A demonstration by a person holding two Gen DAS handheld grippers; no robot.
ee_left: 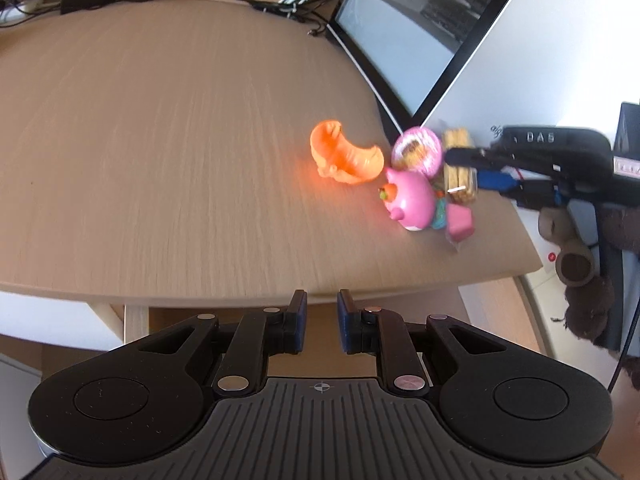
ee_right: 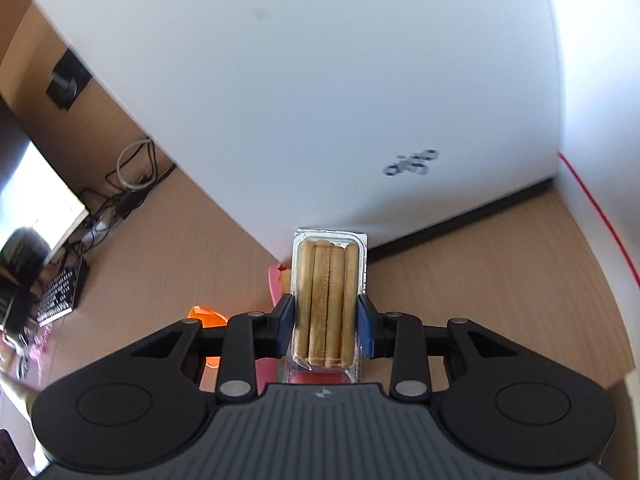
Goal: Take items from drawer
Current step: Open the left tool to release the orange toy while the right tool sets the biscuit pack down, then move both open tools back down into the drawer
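Left wrist view: your left gripper [ee_left: 322, 322] hangs released, jaws slightly parted with nothing between them, just off the near edge of the table [ee_left: 168, 168] and over the open drawer [ee_left: 320, 344].
Table pile: an orange toy [ee_left: 346, 155], a pink toy [ee_left: 414, 201], a round pink pack [ee_left: 417, 149] and a small pink block [ee_left: 460, 220] lie bunched near the right end of the table, touching or nearly so.
Right gripper from here: your right gripper [ee_left: 464, 158] reaches in from the right, clenched across the biscuit pack [ee_left: 460, 172] at the back of that pile; blur hides whether the pack rests on the table.
Right wrist view: both blue pads [ee_right: 285, 322] press the long sides of the biscuit pack [ee_right: 329, 304], gripping its nearer half; the far end sticks out toward the white case [ee_right: 320, 92].
Under the pack: pink shows beside and beneath it, and the orange toy [ee_right: 206, 316] sits off to the left.
Step in hand: likely setting the pack down with the other things.
Doing it well: lower until the pack lies flat, on bare wood beside the pile rather than on top, then let the jaws part wide before you draw back.
Watch: the thin foil rim may catch a pad; keep the far end off the white case.
Left side next: dip straight into the drawer, clear of the table edge.
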